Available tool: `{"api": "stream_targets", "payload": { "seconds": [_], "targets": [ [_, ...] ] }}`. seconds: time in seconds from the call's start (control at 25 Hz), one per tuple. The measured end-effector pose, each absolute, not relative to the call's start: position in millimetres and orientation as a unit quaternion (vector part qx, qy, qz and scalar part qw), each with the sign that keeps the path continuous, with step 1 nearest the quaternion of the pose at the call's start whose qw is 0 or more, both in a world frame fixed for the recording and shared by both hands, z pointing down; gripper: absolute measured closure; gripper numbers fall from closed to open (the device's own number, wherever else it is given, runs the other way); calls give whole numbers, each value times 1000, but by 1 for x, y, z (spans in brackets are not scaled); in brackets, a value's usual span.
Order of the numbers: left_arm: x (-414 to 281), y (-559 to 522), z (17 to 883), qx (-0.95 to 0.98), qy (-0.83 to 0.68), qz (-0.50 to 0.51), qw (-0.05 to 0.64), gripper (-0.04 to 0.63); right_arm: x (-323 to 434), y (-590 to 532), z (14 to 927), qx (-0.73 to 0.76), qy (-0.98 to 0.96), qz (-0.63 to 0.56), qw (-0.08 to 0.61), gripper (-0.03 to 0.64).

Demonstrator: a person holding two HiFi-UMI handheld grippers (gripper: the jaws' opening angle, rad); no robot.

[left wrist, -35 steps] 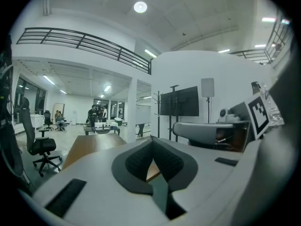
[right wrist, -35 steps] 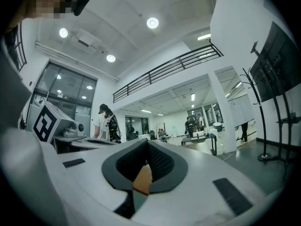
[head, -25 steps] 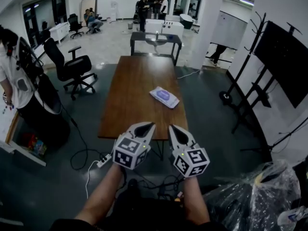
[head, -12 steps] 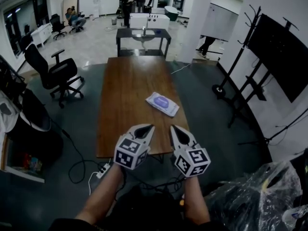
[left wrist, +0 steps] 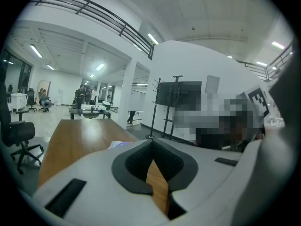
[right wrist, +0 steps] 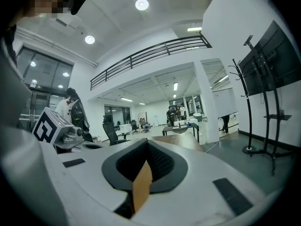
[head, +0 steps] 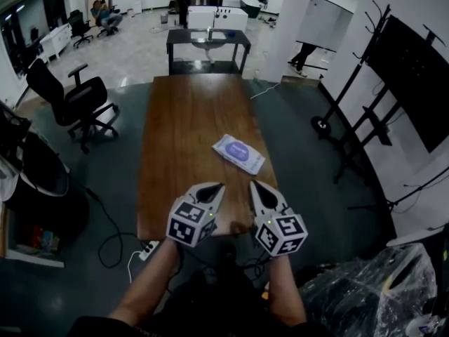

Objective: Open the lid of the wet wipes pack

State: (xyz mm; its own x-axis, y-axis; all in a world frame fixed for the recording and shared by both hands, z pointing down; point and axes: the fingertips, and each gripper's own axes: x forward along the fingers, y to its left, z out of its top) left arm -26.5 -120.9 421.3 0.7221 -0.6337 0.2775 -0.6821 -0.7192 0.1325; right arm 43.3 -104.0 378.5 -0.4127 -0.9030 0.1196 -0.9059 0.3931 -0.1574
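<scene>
The wet wipes pack [head: 238, 153], white with a purple label, lies flat with its lid down on the right side of the long wooden table [head: 182, 118]. Both grippers hover side by side over the table's near end, well short of the pack. My left gripper [head: 219, 186] is shut with nothing in it, and so is my right gripper [head: 253, 183]. In the left gripper view, a sliver of the pack [left wrist: 120, 144] peeks over the closed left gripper [left wrist: 152, 142]. The right gripper view shows the closed right gripper [right wrist: 146, 142] and the left gripper's marker cube [right wrist: 49, 125].
A black office chair [head: 77, 100] stands left of the table. A dark table [head: 207, 44] sits beyond its far end. A TV stand and coat rack [head: 414, 62] are on the right, a clear plastic bag [head: 365, 293] at lower right, a power strip [head: 147, 248] on the floor.
Both grippers have come forward together to the table's near end, staying shut. The table and pack now appear closer in the head view.
</scene>
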Motion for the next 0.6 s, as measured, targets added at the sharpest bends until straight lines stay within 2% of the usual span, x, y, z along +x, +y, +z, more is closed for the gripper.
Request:
{"api": "stream_targets", "payload": {
  "seconds": [0.6],
  "targets": [
    [16, -241, 483, 880, -418, 169, 149, 589, 99, -236, 423, 479, -865, 146, 28, 606]
  ]
}}
